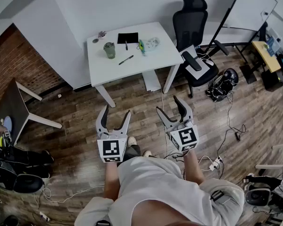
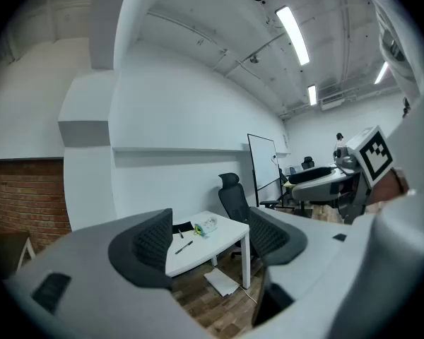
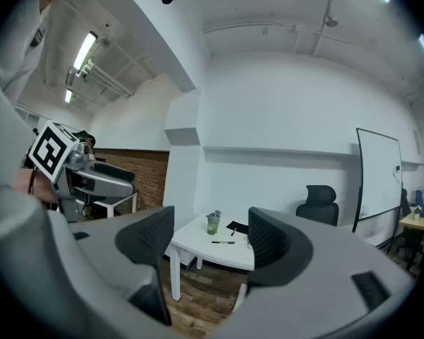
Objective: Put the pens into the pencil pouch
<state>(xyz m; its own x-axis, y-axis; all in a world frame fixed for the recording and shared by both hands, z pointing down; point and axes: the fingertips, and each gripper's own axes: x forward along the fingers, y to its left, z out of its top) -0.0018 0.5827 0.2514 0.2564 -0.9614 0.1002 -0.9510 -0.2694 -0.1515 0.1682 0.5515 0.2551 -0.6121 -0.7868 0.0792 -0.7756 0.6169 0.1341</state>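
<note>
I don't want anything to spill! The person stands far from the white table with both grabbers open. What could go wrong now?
1. Cables lie on the floor by the feet; walking to the table could mean a trip.
2. The green cup stands close to a pen; the reaching left gripper might knock it over.
3. That pen is thin and lies flat, so it may slip from the right gripper.

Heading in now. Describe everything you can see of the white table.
The white table has a plain rectangular top on slim white legs. It stands level on the wood floor beside the white wall, with a black office chair by its right end. Resting on it are a green lidded cup, a flat black case, two dark pens and a clear pouch with a green edge.
</note>
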